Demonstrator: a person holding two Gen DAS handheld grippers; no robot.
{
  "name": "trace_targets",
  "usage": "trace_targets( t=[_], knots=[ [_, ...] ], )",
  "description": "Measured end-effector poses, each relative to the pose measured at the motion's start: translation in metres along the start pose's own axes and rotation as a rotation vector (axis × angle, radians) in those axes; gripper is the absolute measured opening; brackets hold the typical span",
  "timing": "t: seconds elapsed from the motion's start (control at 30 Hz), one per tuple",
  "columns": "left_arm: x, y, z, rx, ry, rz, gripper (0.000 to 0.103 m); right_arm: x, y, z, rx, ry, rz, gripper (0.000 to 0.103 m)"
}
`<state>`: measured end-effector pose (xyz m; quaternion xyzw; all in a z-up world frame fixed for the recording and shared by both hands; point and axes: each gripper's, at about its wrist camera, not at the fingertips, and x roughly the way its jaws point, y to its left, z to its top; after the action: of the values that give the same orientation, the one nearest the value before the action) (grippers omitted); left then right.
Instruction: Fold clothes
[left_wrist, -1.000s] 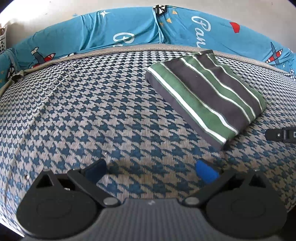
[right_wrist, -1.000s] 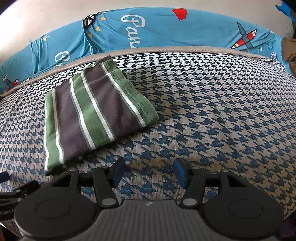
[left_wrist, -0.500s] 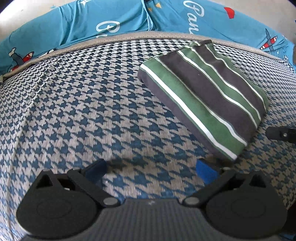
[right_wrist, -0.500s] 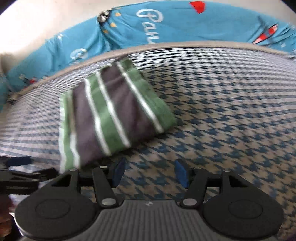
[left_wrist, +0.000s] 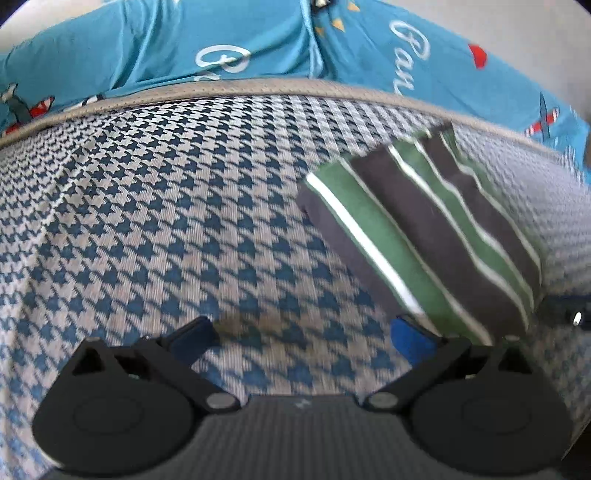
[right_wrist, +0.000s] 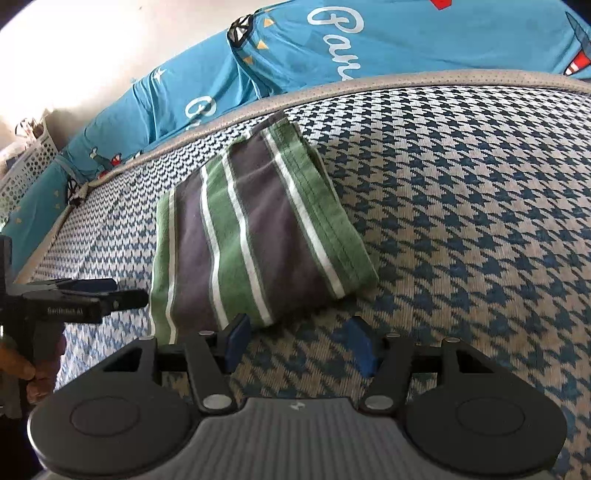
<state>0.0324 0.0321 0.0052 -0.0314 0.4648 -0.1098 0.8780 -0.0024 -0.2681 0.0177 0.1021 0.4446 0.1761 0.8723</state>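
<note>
Left gripper (left_wrist: 301, 334): mine, fingers spread wide with nothing between them; its right blue pad (left_wrist: 412, 338) sits at the near corner of the striped garment (left_wrist: 424, 243).
Right gripper (right_wrist: 299, 341): also mine, spread to a middling gap and empty; its left pad (right_wrist: 236, 339) is just at the garment's near edge.
Striped garment (right_wrist: 251, 236): green, grey and white, lying as a compact folded rectangle on the houndstooth cover (left_wrist: 166, 229), towards the far side near the blue printed bedding (right_wrist: 332, 48).
Stage: the garment already lies folded flat. I judge this fits either a finished fold or a pause before one more halving or a lift; the views alone don't settle which.
Doing it well: if I do grip it, I should take all layers at once at the near corners, both tools level, so the stack doesn't splay.
Risk: pinching only the top layer would peel the fold open.
Unclear: the left view is motion-blurred, so layer edges there are hard to read.
</note>
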Motion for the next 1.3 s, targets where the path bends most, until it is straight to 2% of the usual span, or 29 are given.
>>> trace_targets(
  t=[0.17,0.47,0.77,0.97,1.03,1.13,1.3],
  knots=[
    [0.01,0.014,0.015,-0.067,-0.028,-0.051,0.103,0.008,-0.005,0.008,0.019,-0.016,0.024,0.059],
    [0.031,0.008,0.037,-0.059,-0.035,-0.145,0.103,0.019,-0.014,0.018,0.056,-0.039,0.073,0.059],
    [0.05,-0.016,0.047,0.004,-0.054,-0.206,0.103,0.024,-0.018,0.022,0.048,-0.061,0.105,0.059],
    [0.052,-0.02,0.047,0.005,-0.053,-0.212,0.103,0.02,-0.019,0.025,0.062,-0.044,0.098,0.056],
    [0.052,-0.018,0.048,-0.007,-0.053,-0.221,0.103,0.016,-0.021,0.022,0.055,-0.045,0.079,0.05],
    [0.05,-0.015,0.048,-0.026,-0.054,-0.234,0.103,0.008,-0.023,0.017,0.051,-0.061,0.047,0.05],
    [0.051,-0.018,0.047,-0.019,-0.065,-0.226,0.103,0.014,-0.028,0.018,0.094,-0.075,0.077,0.054]
  ],
)
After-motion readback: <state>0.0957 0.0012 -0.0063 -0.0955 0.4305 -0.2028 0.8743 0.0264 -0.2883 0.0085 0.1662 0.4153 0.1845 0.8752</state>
